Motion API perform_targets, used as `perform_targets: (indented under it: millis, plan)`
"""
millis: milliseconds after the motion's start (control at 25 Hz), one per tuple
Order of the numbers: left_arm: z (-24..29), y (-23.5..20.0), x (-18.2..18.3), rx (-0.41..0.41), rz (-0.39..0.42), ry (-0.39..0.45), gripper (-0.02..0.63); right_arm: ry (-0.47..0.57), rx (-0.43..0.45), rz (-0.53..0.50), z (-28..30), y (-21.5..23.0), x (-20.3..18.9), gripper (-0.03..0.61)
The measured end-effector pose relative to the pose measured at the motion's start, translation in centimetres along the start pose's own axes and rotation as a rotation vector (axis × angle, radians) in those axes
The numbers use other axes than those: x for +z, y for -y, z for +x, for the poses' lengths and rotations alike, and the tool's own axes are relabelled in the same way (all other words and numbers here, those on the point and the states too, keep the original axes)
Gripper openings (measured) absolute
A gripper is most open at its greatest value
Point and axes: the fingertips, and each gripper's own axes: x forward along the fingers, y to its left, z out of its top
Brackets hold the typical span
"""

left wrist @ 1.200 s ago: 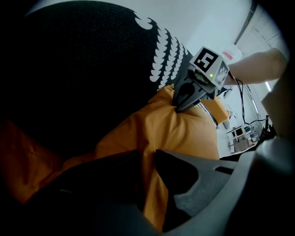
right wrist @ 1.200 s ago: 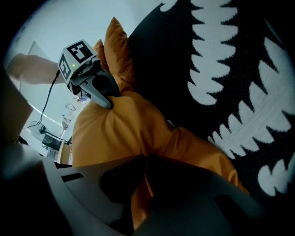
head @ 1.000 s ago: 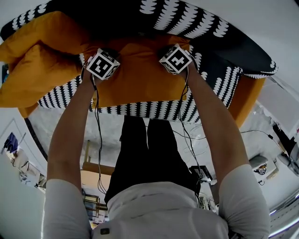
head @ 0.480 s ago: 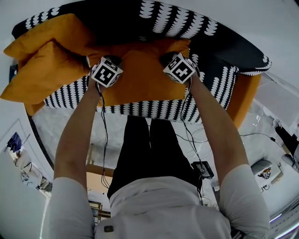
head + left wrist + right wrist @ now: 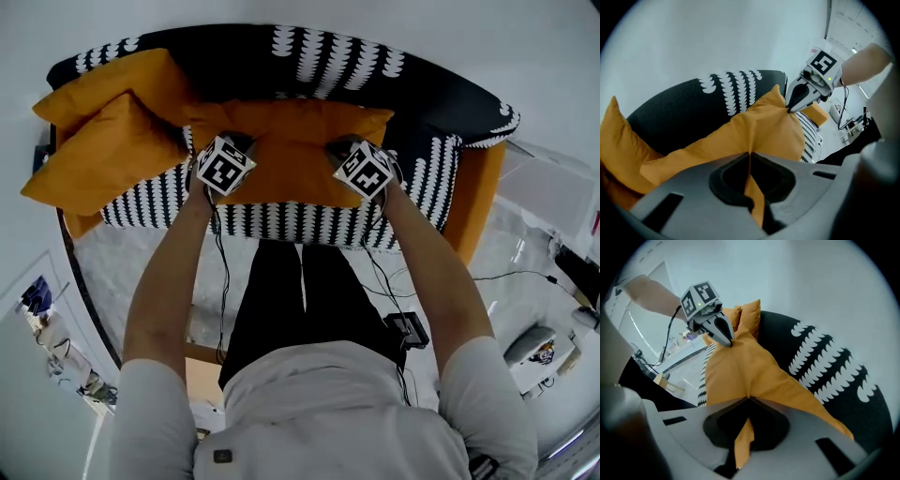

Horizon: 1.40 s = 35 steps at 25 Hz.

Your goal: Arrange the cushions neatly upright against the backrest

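Pressed together on orange fabric, the left claw (image 5: 749, 157) and the right claw (image 5: 749, 401) each pinch a fold of one held cushion (image 5: 291, 150); in both gripper views the cloth is seen squeezed between the jaws. In the head view the jaw tips are hidden under the marker cubes (image 5: 223, 166). Whether the held cushion's lower edge rests on the seat cannot be told. An orange panel (image 5: 476, 202) at the right end of the sofa (image 5: 281, 220) is hard to make out as cushion or sofa side.

Two claws, one sofa and three orange cushions are counted. A second cushion (image 5: 108, 89) and a third cushion (image 5: 103, 169) are piled at the sofa's left end, the second against the backrest (image 5: 375, 66).

The held cushion is stretched between the two claws over the middle of the seat, in front of the backrest. It is gripped along one edge, with the left claw near its left corner and the right claw near its right corner.
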Motion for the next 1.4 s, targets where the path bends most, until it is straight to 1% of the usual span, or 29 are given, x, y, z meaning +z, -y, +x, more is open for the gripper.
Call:
perform_targets:
  millis: [120,240,520,640,760,880,960,1120,1280,1400]
  plan:
    - [-1.2,0.7,1.8,0.011,0.040,0.010,0.014,0.013,-0.031,-0.002,-2.2,0.1,-0.1,0.028]
    - [-2.4,0.3,3.9,0.031,0.076,0.025,0.014,0.037,-0.071,-0.005,-4.1,1.3,0.9,0.028]
    - [-6.1,-3.2,9.8,0.113,0.144,0.080,0.014,0.114,-0.192,-0.017,-8.4,6.2,5.3,0.028]
    - [-7.2,-4.5,11.0,0.142,0.165,0.103,0.014,0.129,-0.220,-0.026,-8.7,7.1,6.7,0.028]
    - [-6.4,-5.8,10.2,0.152,0.179,0.091,0.014,0.126,-0.222,-0.036,-7.1,7.2,7.1,0.029]
    - [-4.1,-6.6,8.4,0.136,0.195,0.063,0.015,0.120,-0.208,-0.028,-4.3,7.0,6.1,0.029]
    - [-2.6,-6.9,7.6,0.126,0.189,0.054,0.015,0.123,-0.210,-0.004,-2.7,7.5,5.3,0.029]
    - [-1.1,-7.7,6.3,0.130,0.139,0.078,0.015,0.143,-0.231,0.004,-0.9,7.9,5.2,0.029]
    - [-1.1,-8.1,6.2,0.145,0.135,0.097,0.015,0.159,-0.246,-0.003,-0.6,7.9,5.6,0.029]
    - [-0.9,-8.2,6.0,0.153,0.133,0.096,0.017,0.164,-0.238,-0.006,-0.4,7.8,5.6,0.031]
